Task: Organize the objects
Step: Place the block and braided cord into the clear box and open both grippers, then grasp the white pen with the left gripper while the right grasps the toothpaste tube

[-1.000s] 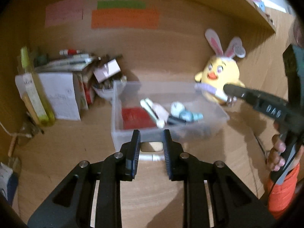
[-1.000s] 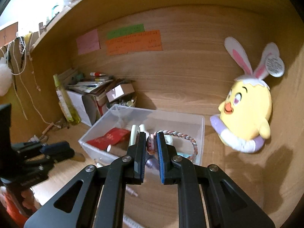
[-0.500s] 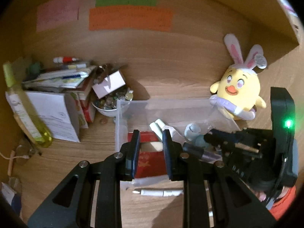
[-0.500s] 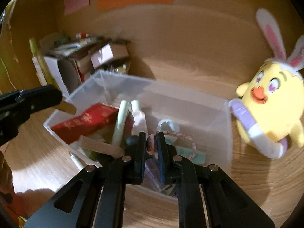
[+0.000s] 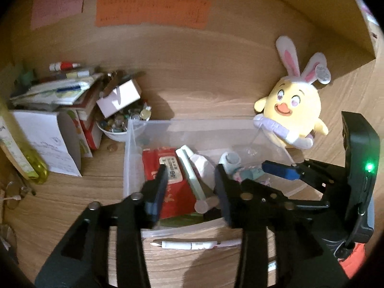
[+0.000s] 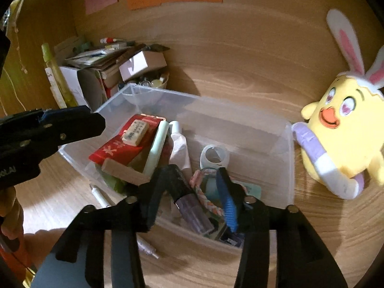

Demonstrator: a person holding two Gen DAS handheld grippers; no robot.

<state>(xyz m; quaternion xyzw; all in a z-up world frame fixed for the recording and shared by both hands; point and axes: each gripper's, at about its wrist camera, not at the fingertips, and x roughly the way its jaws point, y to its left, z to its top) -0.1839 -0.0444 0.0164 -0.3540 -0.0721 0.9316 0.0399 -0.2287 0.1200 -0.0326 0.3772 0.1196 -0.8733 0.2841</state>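
Observation:
A clear plastic bin (image 5: 192, 122) (image 6: 216, 105) stands on the wooden desk and holds several small items. My left gripper (image 5: 189, 187) hovers over its near left part, jaws opening and nothing between the pads. A small cream tile (image 5: 171, 170) (image 6: 135, 132) lies on the red packet (image 6: 112, 151) below it. My right gripper (image 6: 192, 192) hangs over the bin's near right part, also opening. A braided bracelet (image 6: 204, 196) and a purple bottle (image 6: 194, 213) lie loose in the bin below its jaws. Each gripper shows at the edge of the other's view.
A white pen (image 5: 187, 244) (image 6: 100, 196) lies on the desk in front of the bin. A yellow plush chick (image 5: 292, 115) (image 6: 340, 132) leans at the right. A bowl of beads (image 5: 120, 122), stacked boxes (image 5: 48, 129) and a yellow bottle (image 5: 21, 158) crowd the left.
Both grippers came in over the bin, then went from shut to open. The cream tile left the left jaws and the bracelet left the right jaws; both now lie in the bin.

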